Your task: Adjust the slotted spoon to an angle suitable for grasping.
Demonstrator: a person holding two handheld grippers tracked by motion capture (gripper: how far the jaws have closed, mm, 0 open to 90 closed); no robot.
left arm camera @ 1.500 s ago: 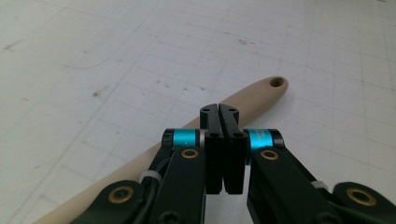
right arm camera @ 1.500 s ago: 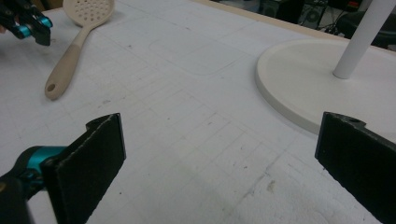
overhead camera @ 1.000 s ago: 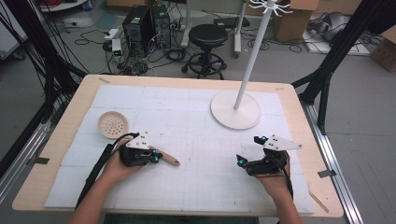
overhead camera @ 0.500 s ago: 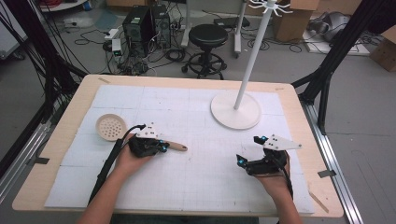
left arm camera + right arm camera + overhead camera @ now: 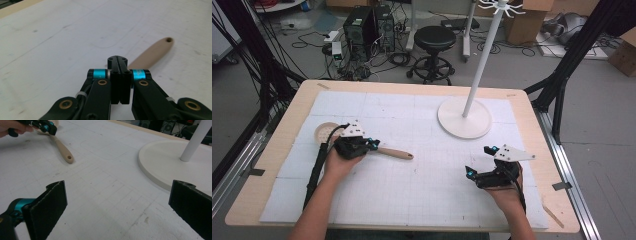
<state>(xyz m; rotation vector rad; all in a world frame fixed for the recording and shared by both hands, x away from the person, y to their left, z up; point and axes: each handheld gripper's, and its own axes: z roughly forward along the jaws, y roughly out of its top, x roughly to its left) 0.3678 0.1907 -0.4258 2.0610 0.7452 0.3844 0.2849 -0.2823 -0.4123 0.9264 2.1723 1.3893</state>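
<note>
**A:** ok so the left gripper (image 5: pixel 371 145) — its jaws look pressed together. In the left gripper view they meet with no gap showing at the tips (image 5: pixel 117 60), and the wooden handle (image 5: pixel 151 51) comes out right from under them. Can't tell whether they actually pinch it or just sit on top, the contact spot is hidden behind the jaws.

**B:** yeah same here. From the high view the handle (image 5: pixel 394 153) pokes out of that gripper toward the table's middle, long axis running roughly left to right across the white mat (image 5: pixel 422 200), tilted slightly toward the person at the free end. It lies flat on the left half.

**A:** the right gripper view gives the detail the top camera is too coarse for: a small hole near the rounded free end of the handle (image 5: pixel 64 151). That end points toward the right gripper there. Pale, plain wood, getting slimmer toward the held end.

**B:** and the high view has a round pale perforated disc (image 5: pixel 325 132) just behind the left gripper. Whether it's joined to the handle I can't make out, the gripper covers that bit.

**A:** right gripper (image 5: pixel 479 161) is spread wide, nothing between the jaws, near the front right of the mat. Well apart from the handle.

**B:** beyond it, the white round base (image 5: pixel 464 118) with its pole stands toward the far right.
</note>
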